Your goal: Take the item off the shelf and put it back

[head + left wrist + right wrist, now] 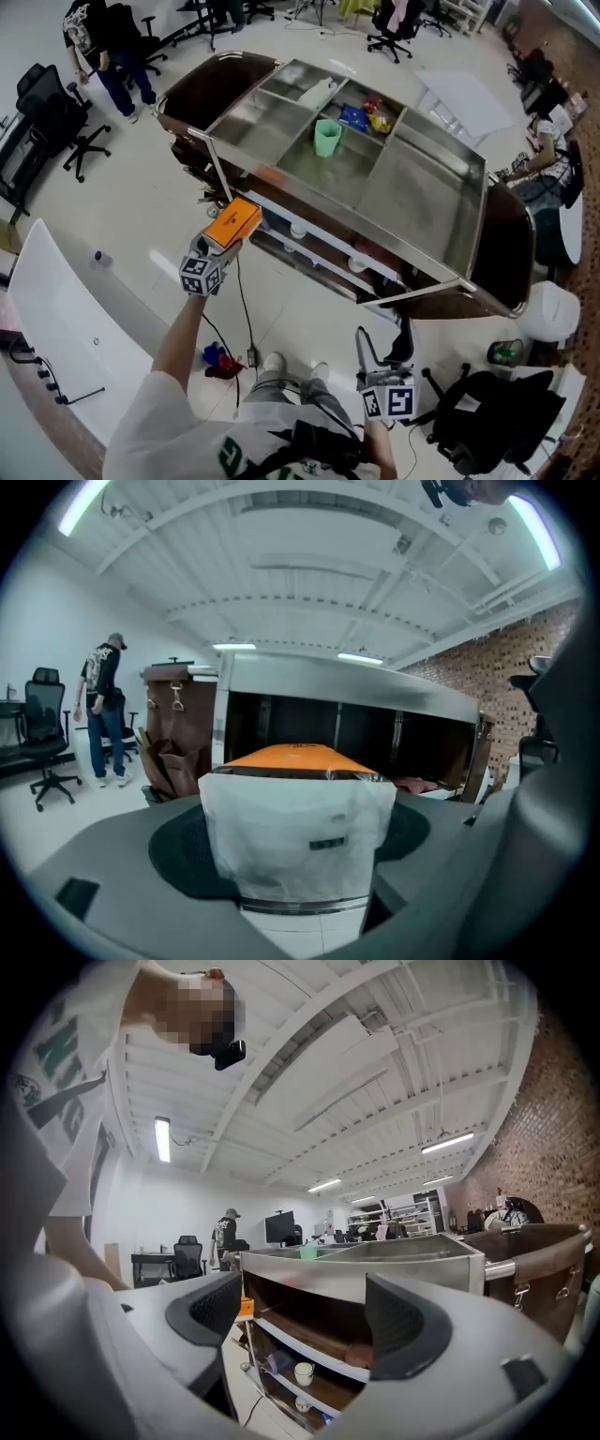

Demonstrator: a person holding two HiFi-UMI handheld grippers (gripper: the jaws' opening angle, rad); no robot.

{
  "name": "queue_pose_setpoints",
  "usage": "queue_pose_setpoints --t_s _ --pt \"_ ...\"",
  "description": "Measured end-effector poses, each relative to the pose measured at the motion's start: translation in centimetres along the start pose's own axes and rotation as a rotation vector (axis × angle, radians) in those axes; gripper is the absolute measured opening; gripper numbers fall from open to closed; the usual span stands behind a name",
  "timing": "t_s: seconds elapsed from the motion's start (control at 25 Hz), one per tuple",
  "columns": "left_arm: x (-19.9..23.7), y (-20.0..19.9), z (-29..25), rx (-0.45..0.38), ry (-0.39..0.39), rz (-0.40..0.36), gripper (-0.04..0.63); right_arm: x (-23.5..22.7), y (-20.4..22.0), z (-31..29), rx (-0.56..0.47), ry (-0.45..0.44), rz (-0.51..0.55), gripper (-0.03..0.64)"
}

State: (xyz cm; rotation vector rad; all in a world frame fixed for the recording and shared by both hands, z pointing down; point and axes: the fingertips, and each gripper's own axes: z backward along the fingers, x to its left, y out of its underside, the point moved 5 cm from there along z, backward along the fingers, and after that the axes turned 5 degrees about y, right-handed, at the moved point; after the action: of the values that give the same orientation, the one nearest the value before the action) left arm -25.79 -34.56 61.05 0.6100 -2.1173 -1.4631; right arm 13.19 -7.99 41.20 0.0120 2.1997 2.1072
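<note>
The item is a flat box with an orange top (233, 222) and a white-wrapped end. My left gripper (223, 244) is shut on it and holds it in the air just off the front left corner of the steel cart (473, 202). In the left gripper view the box (298, 757) fills the gap of the left gripper (298, 874), with the cart's dark shelf opening (366, 738) behind it. My right gripper (384, 339) hangs low near my body, open and holding nothing. The right gripper view shows the right gripper (305, 1321) facing the cart's shelves (309, 1349).
On the cart's top are a green cup (327, 137) and small blue, red and yellow items (366, 114). White cups (298, 228) sit on the lower shelves. A white table (56, 319) is at my left, a black chair (487, 412) at my right, a person (112, 47) far left.
</note>
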Motion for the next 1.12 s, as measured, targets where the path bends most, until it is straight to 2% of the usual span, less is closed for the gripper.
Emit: queue_pose_setpoints --t_s 0.16,0.32,0.6,0.76,0.96,1.12 --pt "-0.4 0.7 -6.3 0.003 0.010 0.025 0.388 -0.9 0.9 0.1 0.033 0.050 0.006 0.420" --pt "-0.8 1.5 -11.7 0.012 -0.021 0.042 0.388 -1.8 2.4 0.1 0.079 0.095 -0.002 0.420" --pt "-2.7 2.3 -20.4 0.038 -0.030 0.013 0.388 -2.7 2.5 0.0 0.103 0.139 0.038 0.420" --pt "-2.5 1.5 -23.8 0.026 -0.028 -0.011 0.393 -2.9 3.3 0.7 0.137 0.170 0.039 0.421" --pt "-3.5 3.5 -26.2 0.164 -0.019 0.022 0.455 -3.4 3.9 2.2 0.172 0.205 0.020 0.420" --pt "-5.0 2.7 -25.0 0.191 0.001 0.067 0.474 -3.0 2.8 1.9 0.140 0.175 0.029 0.420"
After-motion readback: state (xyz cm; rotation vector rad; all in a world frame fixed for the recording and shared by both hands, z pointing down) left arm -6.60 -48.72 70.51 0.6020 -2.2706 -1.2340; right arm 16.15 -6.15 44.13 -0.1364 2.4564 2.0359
